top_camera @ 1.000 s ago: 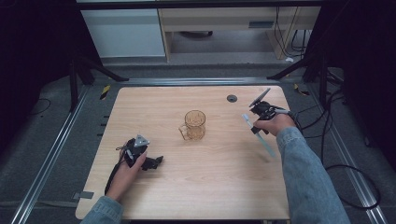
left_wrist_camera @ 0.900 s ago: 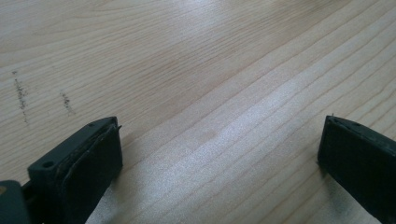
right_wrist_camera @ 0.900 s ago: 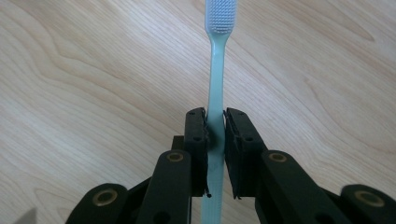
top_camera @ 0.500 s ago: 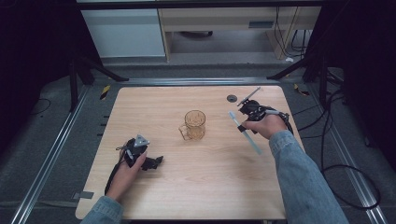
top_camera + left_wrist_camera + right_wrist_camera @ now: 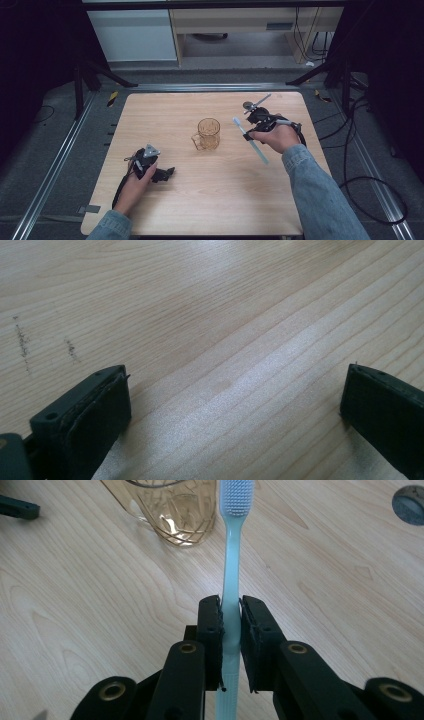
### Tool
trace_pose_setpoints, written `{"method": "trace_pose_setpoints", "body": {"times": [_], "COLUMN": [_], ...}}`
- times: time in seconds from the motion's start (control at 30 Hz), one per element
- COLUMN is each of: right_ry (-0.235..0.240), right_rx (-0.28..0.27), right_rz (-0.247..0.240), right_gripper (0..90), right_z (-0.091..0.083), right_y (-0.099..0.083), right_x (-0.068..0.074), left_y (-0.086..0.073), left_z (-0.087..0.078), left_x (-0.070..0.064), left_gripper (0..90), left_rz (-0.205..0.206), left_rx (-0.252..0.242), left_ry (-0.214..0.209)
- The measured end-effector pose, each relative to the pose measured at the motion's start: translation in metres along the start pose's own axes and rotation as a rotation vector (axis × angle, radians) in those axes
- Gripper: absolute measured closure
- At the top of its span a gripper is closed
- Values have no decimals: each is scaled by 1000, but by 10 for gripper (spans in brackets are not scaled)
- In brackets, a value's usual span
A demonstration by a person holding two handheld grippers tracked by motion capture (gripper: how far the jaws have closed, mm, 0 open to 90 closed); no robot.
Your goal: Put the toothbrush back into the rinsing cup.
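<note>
Right claw (image 5: 231,615) pinches the pale blue toothbrush (image 5: 231,565), bristles just right of the amber cup (image 5: 208,133); left claw (image 5: 235,405) spread wide, low over the near-left counter (image 5: 200,200).

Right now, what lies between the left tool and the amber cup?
Bare wooden table, in the high view, between the left tool and amber cup.

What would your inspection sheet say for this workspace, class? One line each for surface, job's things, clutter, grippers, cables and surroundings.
Surface: wooden table, faint scuff marks.
Job's things: light-blue toothbrush; amber glass mug upright mid-table.
Clutter: small dark round disc near the far edge.
Grippers: right gripper shut on the toothbrush handle; left gripper open, low over bare wood.
Cables: black cable on the floor, right.
Surroundings: metal floor rails, white cabinet.
</note>
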State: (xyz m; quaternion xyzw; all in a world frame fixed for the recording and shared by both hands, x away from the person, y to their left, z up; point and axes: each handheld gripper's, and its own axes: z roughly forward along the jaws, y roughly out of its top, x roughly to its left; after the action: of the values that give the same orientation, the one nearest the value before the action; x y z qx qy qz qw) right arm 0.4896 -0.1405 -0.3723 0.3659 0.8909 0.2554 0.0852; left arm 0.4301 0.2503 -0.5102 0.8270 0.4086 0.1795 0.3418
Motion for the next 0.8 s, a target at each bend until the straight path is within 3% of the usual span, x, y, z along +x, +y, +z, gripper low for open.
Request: {"method": "trace_pose_setpoints", "body": {"times": [0.27,0.8], "right_ry": [12,27], "right_rx": [-52,-101], "right_rz": [-21,-48], "right_gripper": [795,795], "right_z": [-2,2], "right_y": [1,-1], "right_x": [11,32], "left_y": [0,0], "left_z": [0,0], "left_x": [0,0], "left_gripper": [0,0], "left_rz": [0,4], "left_rx": [0,3], "left_ry": [1,1]}}
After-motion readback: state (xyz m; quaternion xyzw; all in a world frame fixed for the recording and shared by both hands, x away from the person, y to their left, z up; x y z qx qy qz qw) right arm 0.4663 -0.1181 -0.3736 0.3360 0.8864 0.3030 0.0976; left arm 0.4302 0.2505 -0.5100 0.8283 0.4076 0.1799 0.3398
